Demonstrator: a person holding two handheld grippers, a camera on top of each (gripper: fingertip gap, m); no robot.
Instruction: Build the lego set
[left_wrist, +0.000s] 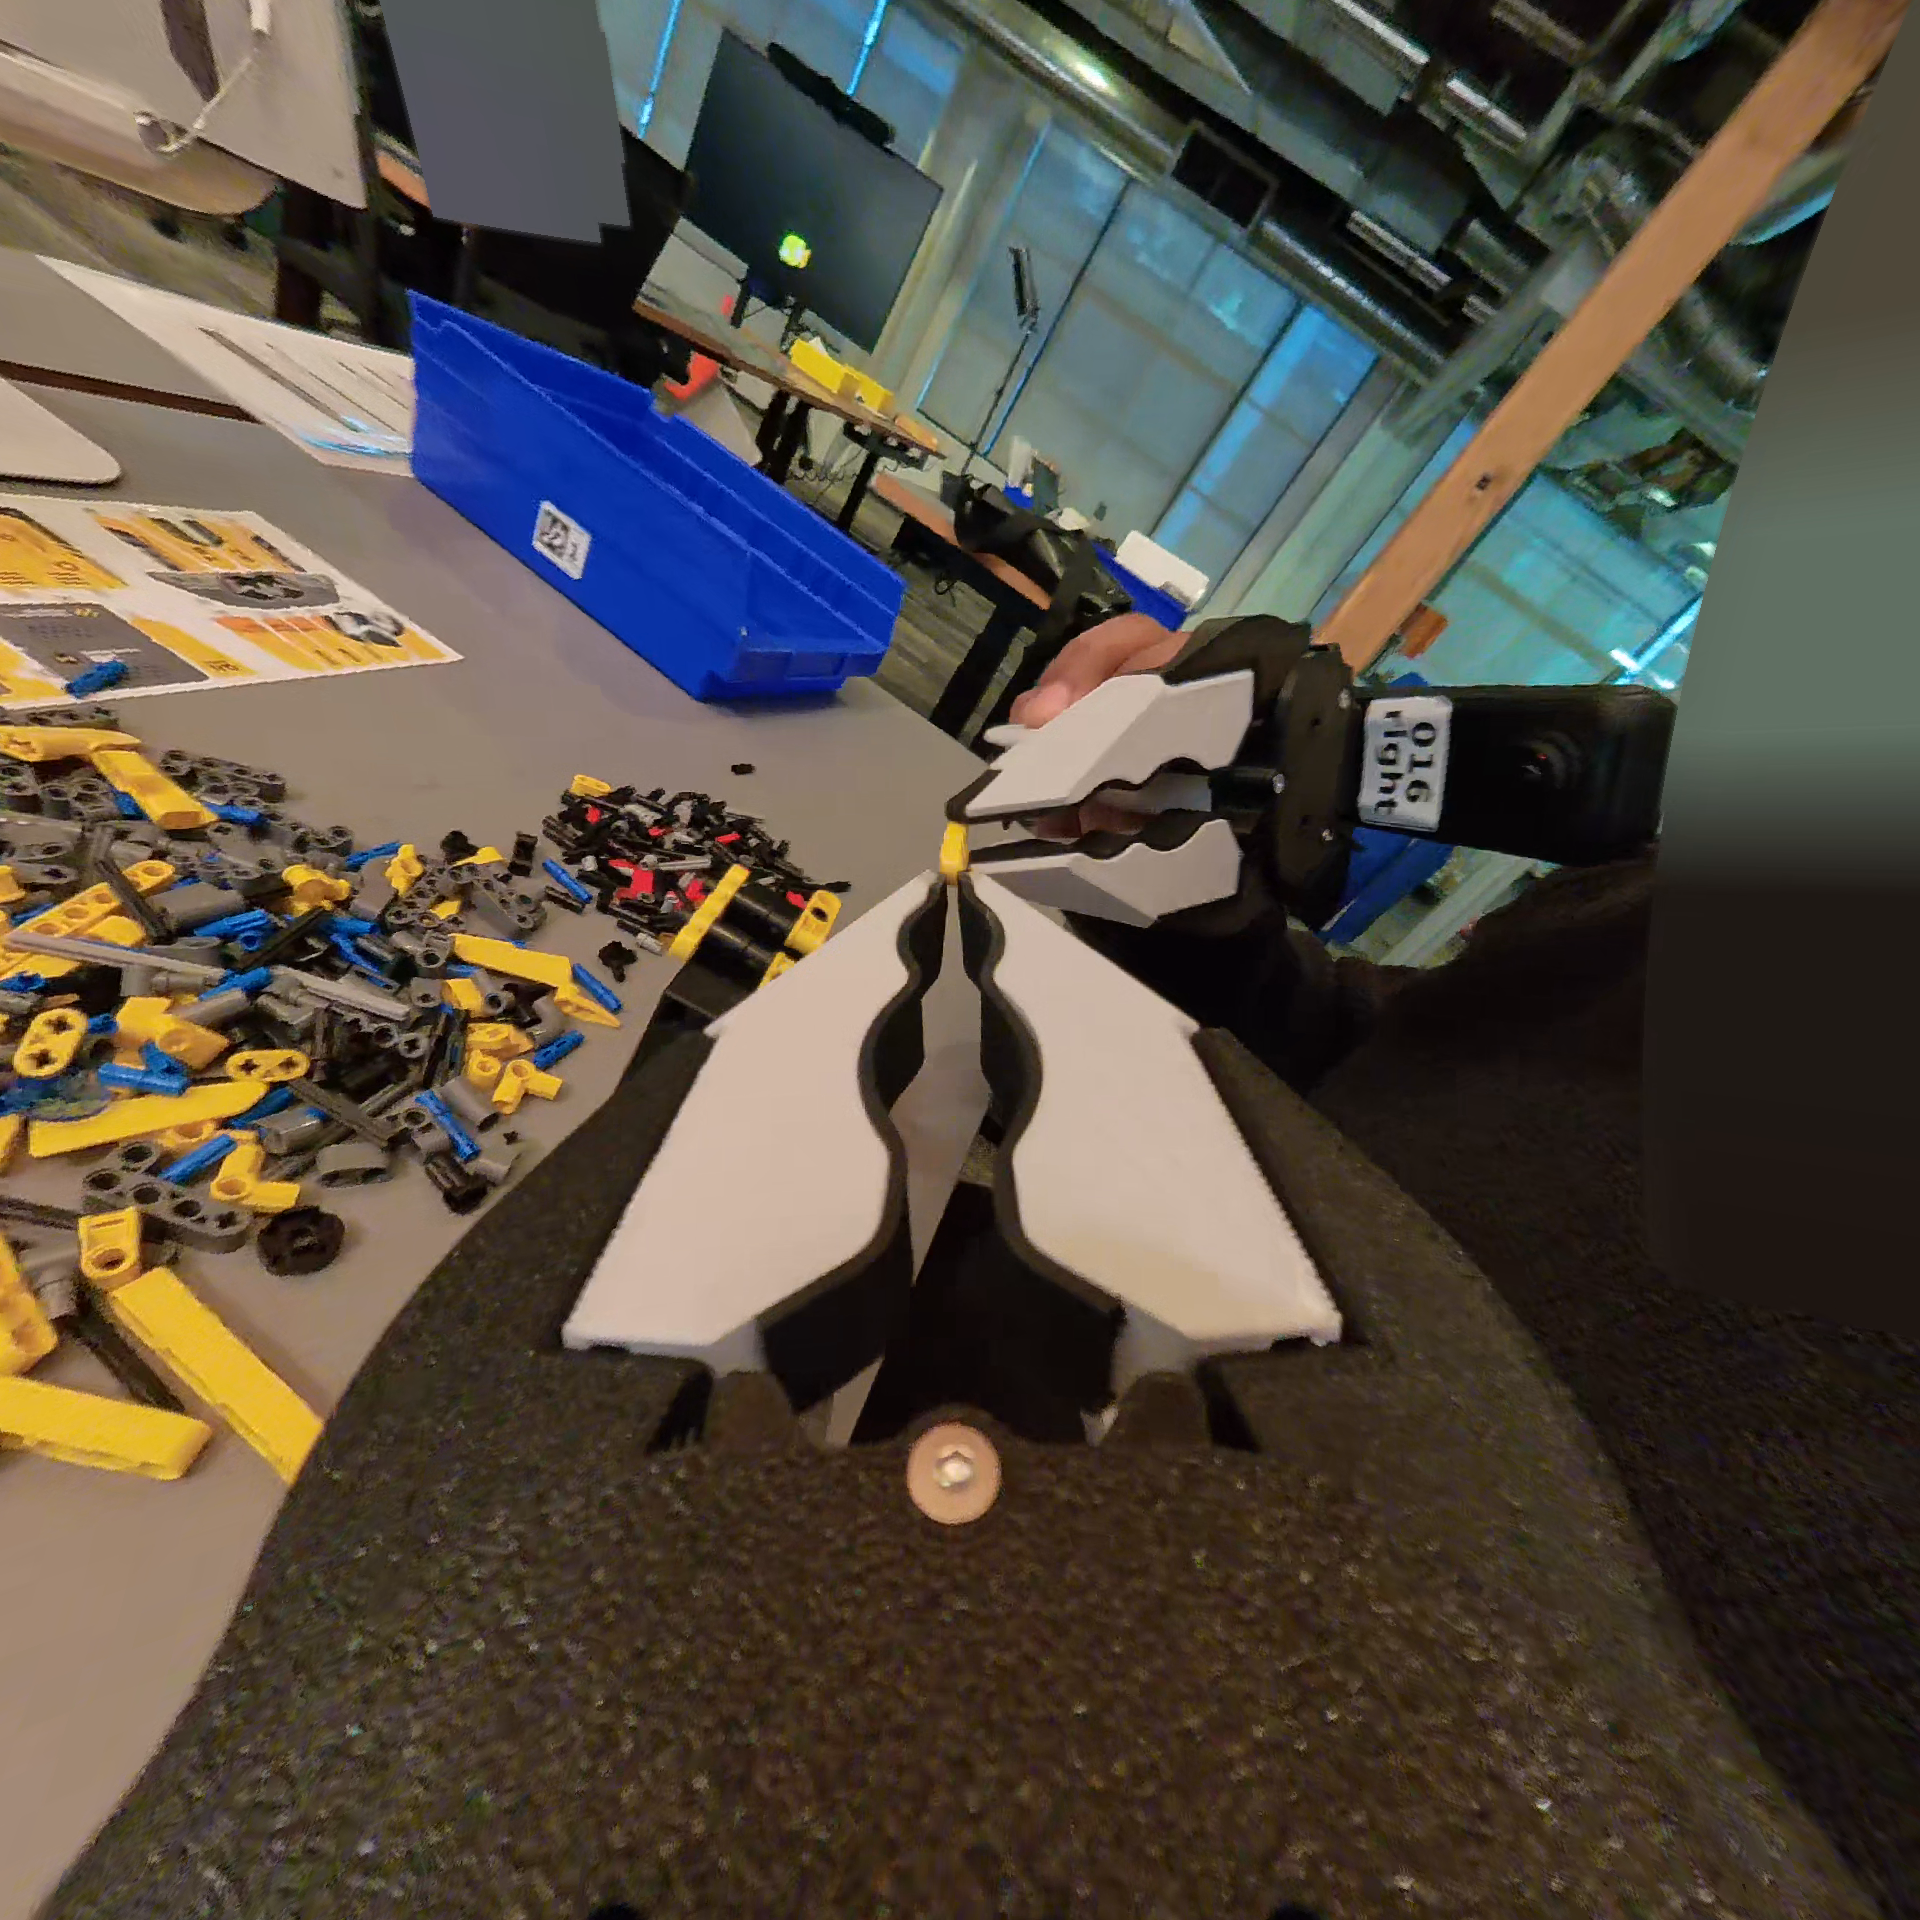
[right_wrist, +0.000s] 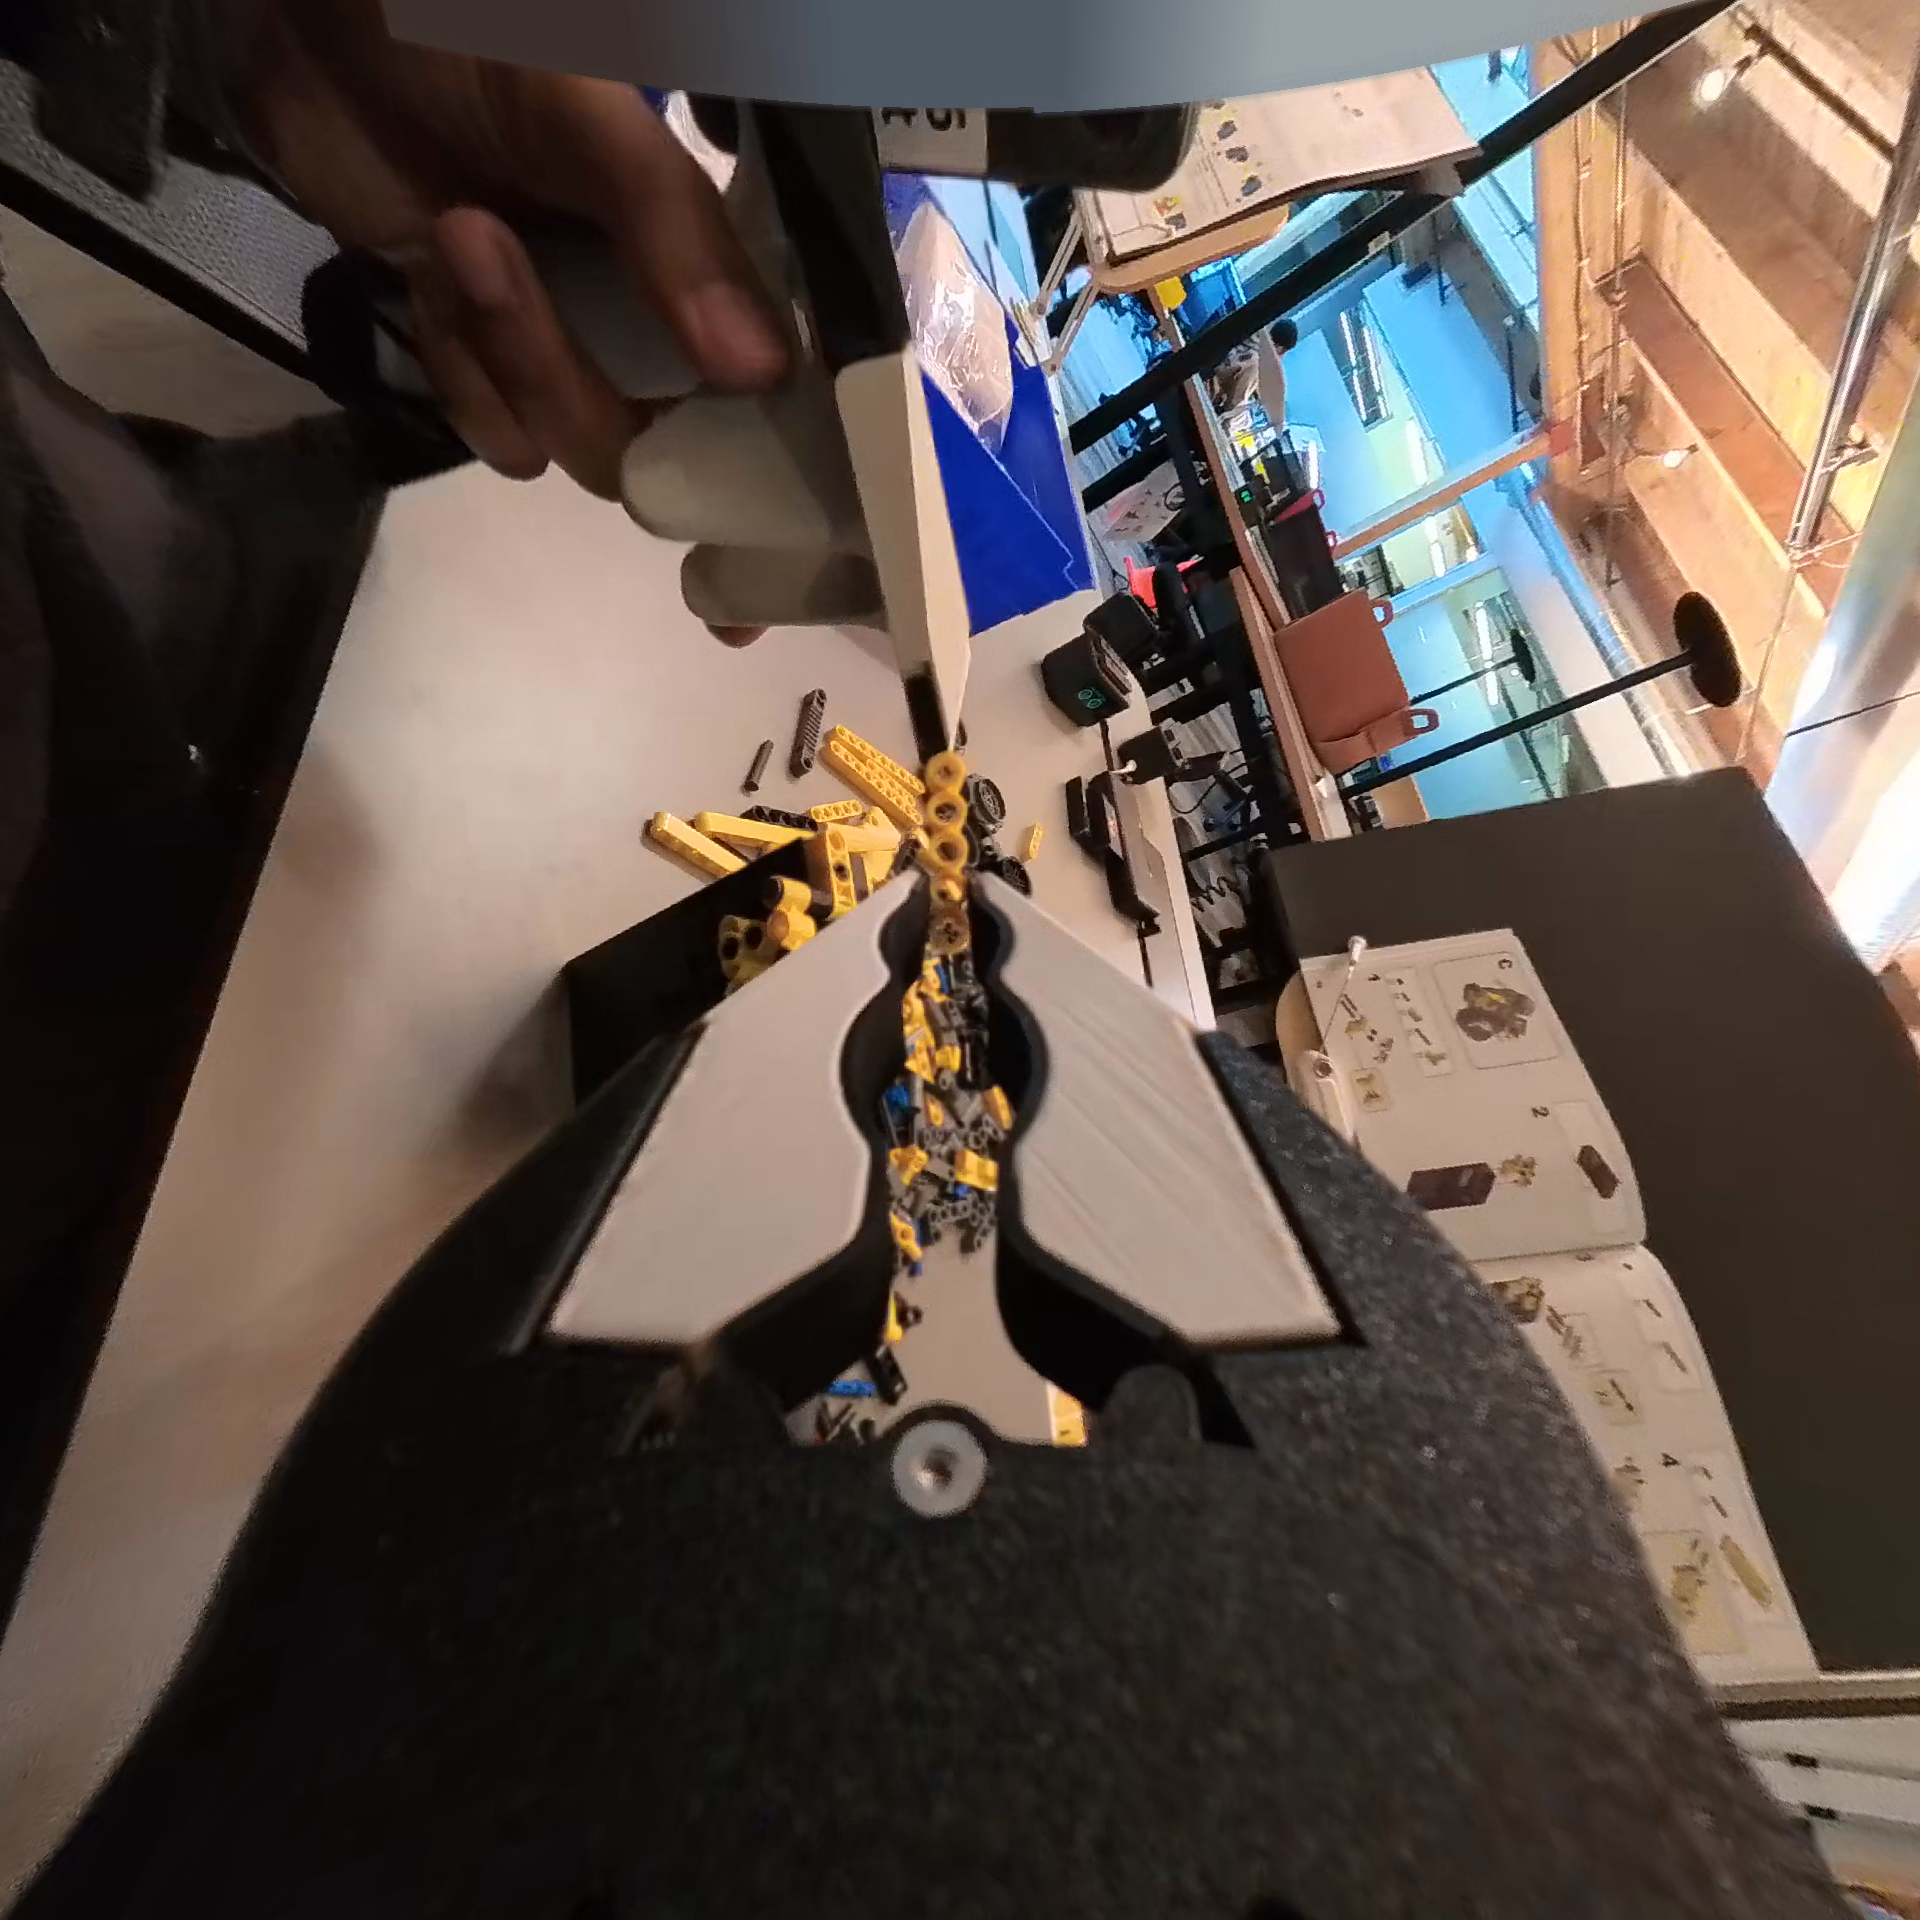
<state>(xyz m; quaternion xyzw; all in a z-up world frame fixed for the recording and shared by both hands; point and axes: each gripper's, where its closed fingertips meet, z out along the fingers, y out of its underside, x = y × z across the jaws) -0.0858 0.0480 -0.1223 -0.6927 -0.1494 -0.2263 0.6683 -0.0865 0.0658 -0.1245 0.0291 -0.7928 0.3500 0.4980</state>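
A short yellow beam with a row of holes (right_wrist: 943, 810) is held in the air above the grey table (left_wrist: 582, 727), one gripper on each end. My left gripper (left_wrist: 948, 878) is shut on one end of the beam (left_wrist: 953, 847), which shows end-on here. My right gripper (right_wrist: 940, 899) is shut on the near end. The right gripper also shows in the left wrist view (left_wrist: 971, 831), coming in from the right. The left gripper also shows in the right wrist view (right_wrist: 940, 727), coming down from above with a hand (right_wrist: 582, 312) around it.
A pile of yellow, blue, grey and black building parts (left_wrist: 260, 987) lies left on the table, with a black and red heap (left_wrist: 675, 842) beside it. A blue bin (left_wrist: 644, 520) and a printed sheet (left_wrist: 208, 592) lie behind. An open instruction booklet (right_wrist: 1507, 1122) stands right.
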